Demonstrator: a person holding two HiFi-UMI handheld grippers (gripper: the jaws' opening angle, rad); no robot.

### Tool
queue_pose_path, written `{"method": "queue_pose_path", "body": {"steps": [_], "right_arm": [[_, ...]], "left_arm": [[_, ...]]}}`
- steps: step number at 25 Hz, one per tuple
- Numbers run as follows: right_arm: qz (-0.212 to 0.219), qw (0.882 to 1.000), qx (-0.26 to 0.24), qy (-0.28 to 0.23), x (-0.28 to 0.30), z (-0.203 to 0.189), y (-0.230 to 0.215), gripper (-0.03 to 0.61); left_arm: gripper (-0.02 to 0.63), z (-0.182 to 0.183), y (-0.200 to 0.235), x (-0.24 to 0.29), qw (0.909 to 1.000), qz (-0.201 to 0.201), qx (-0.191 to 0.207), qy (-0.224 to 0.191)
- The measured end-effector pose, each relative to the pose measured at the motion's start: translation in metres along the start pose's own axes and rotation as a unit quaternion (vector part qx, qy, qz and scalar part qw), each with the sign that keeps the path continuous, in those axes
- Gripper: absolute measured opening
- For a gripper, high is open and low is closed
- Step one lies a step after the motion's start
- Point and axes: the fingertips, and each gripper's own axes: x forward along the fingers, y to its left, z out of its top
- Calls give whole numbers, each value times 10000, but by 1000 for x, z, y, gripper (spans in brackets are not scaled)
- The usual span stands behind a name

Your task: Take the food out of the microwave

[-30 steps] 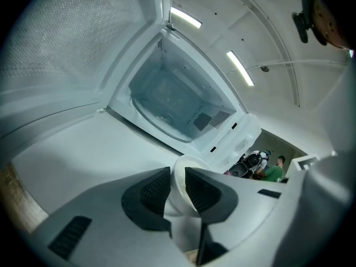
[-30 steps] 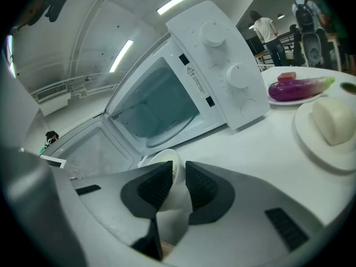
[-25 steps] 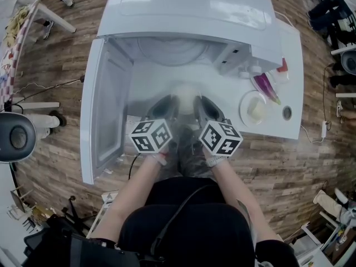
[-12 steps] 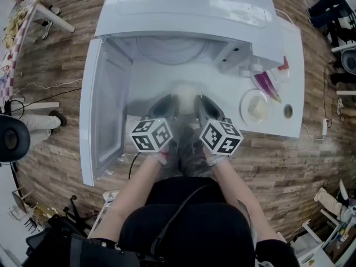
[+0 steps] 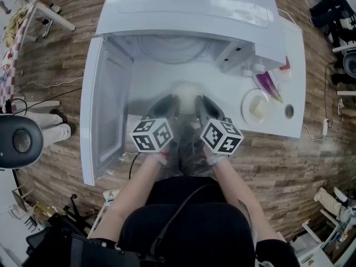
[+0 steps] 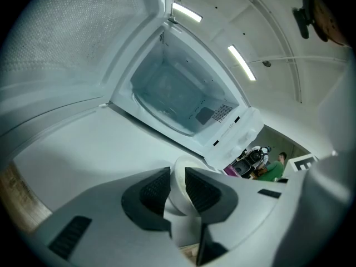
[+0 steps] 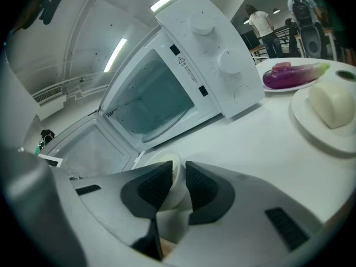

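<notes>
One bowl is just in front of the open microwave, its rim clamped by the left gripper and the right gripper, with two plates on the worktop right of the microwave.

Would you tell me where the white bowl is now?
Head view, centre: the white bowl is just outside the open microwave, over the white table, its rim clamped by the left gripper on one side and the right gripper on the other.
</notes>
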Motion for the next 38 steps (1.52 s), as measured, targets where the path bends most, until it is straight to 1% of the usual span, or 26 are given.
{"method": "queue_pose_path", "body": {"steps": [6,10,20,26,33,38], "right_arm": [[-17,10000,8,-12,2,1,-1,87],[-29,10000,3,-20,4,1,-2,87],[-41,10000,-31,-42,6,3,-4,87],[-48,10000,-65,-19,6,3,-3,87],[-86,9998,-183,-32,8,4,-2,89],[25,9989,-448,-96,7,6,0,89]], "left_arm": [[89,-2,0,2,9987,102,445,237],[89,-2,-1,4,9973,137,619,359],[89,0,-1,7,9965,130,681,457],[89,1,-1,9,9942,144,918,536],[91,11,-3,7,9918,218,1224,312],[91,7,-4,5,9918,178,1215,357]]}}
